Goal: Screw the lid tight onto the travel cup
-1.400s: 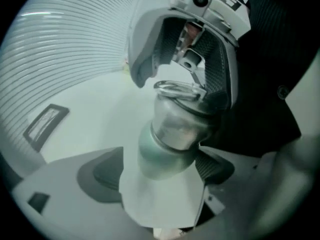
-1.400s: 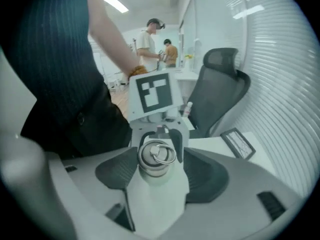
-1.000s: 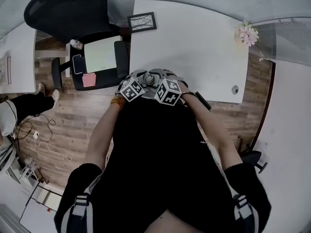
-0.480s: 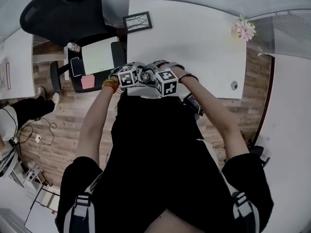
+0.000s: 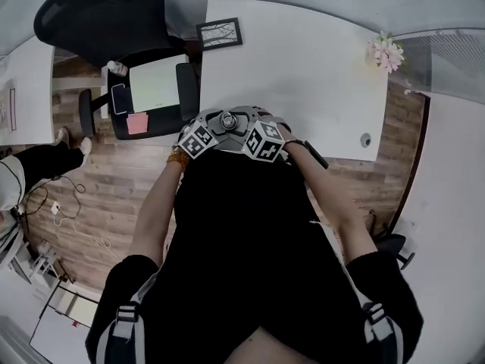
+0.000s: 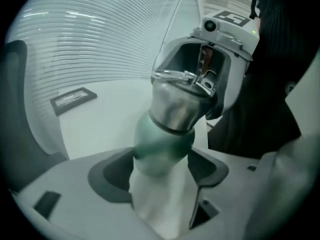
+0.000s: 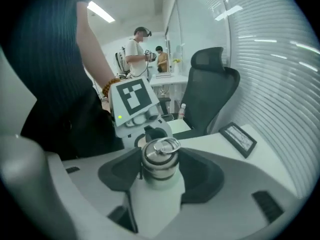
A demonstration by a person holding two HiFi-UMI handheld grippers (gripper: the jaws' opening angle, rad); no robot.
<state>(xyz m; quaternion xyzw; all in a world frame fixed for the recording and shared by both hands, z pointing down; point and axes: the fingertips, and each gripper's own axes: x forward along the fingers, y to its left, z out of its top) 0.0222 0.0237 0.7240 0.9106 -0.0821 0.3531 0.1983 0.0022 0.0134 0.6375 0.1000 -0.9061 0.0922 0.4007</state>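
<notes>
**Fig. 1.** Lid-tightening, done in mid-air close to the torso, at the near edge of the white bench.

- **L** = left gripper: fingers closing on the rounded pale-green-and-white travel cup, pinching its body.
- **R** = right gripper: fingers closing round the brushed-steel lid w/ wire ring, pads on its 2 sides.
- **Risks (est.):**
  - Smooth steel may slip under twist if R's pinch is light.
  - Cup may spin in L.
  - Off-axis turning could cross-thread, leaving lid loose.
  - No support below, so a lost grip = a drop.
</notes>
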